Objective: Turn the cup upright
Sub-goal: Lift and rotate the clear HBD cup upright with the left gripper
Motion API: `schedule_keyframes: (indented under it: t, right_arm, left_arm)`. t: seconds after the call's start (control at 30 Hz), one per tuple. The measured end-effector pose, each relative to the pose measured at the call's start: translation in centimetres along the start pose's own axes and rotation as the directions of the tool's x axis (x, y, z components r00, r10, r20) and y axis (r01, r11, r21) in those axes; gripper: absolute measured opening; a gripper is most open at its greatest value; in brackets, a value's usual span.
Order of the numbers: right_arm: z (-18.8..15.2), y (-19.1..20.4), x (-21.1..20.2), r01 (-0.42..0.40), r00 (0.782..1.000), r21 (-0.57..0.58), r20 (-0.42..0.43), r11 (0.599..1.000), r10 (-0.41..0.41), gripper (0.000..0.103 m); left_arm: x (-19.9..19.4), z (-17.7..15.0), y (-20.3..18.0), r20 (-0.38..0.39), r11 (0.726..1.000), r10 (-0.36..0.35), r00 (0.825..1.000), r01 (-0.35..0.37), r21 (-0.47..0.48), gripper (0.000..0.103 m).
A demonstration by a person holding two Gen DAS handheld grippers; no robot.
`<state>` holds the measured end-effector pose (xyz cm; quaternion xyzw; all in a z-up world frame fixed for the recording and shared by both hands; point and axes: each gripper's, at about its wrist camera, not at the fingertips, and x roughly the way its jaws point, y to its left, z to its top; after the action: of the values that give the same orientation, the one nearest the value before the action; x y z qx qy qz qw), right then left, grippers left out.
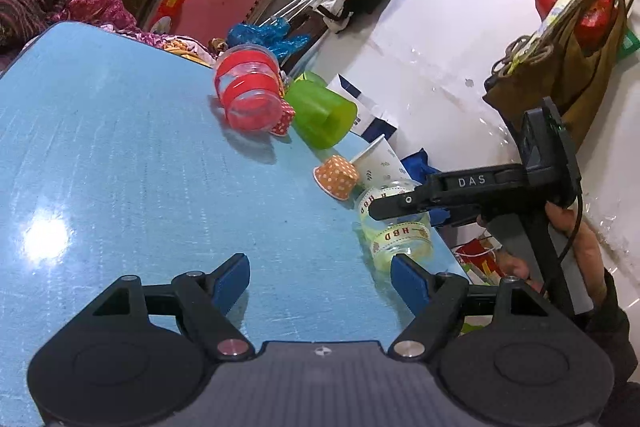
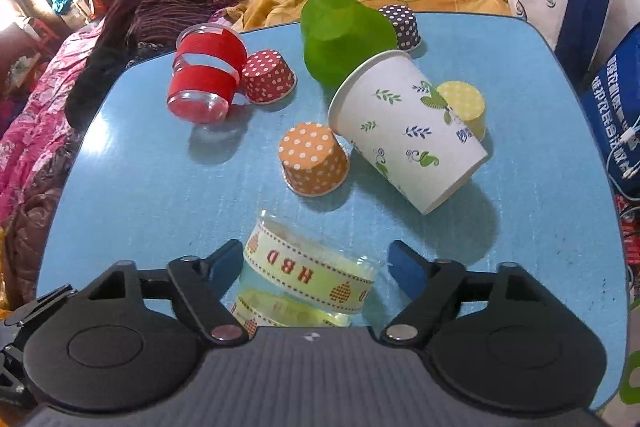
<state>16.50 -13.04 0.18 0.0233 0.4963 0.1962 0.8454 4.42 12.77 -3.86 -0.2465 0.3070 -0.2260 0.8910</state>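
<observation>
A clear plastic cup with a yellow "HBD" ribbon (image 2: 308, 275) lies tilted on the blue table (image 2: 140, 187), between the open fingers of my right gripper (image 2: 316, 267); neither pad clearly touches it. In the left wrist view the same cup (image 1: 396, 227) sits near the table's right edge with the right gripper (image 1: 400, 205) over it. My left gripper (image 1: 320, 279) is open and empty above the table, left of that cup.
On the table lie a white leaf-print paper cup (image 2: 404, 131), a green cup (image 2: 340, 35), a red-banded clear cup (image 2: 204, 75), and orange (image 2: 314, 159), red (image 2: 268, 77), yellow (image 2: 464, 103) and dark (image 2: 402, 27) dotted paper cups. Bedding lies beyond; bags stand at the right.
</observation>
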Motion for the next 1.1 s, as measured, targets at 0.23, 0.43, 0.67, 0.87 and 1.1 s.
schedule_keyframes:
  t: [0.23,0.43,0.67,0.87,1.1]
  right_arm:
    - [-1.8,1.4,-2.3,0.047,0.987,-0.091,0.156,0.995,-0.032,0.078]
    - [-5.5,3.4,-3.4,0.134,0.929,-0.244,0.368,0.961,-0.036,0.078]
    - [-11.0,3.8,-3.6,0.190,0.753,-0.339,0.652,0.922,0.085,0.078]
    - [-13.5,3.8,-1.1,0.236,0.648,-0.367,0.750,0.900,0.135,0.078]
    - [-14.5,4.7,0.3,0.356,0.520,-0.375,0.840,0.856,0.151,0.078]
  left_arm:
    - [0.0,0.2,-0.3,0.058,1.000,0.014,0.998,-0.015,0.017,0.080]
    - [-0.7,0.3,-1.4,0.148,0.999,0.039,0.988,-0.044,0.030,0.080]
    - [-2.4,-0.4,-2.7,0.284,0.994,0.081,0.955,-0.097,0.043,0.080]
    - [-2.7,-0.8,-3.1,0.328,0.993,0.092,0.940,-0.110,0.039,0.080]
    - [-2.6,-1.4,-2.8,0.339,0.993,0.104,0.935,-0.118,0.022,0.080]
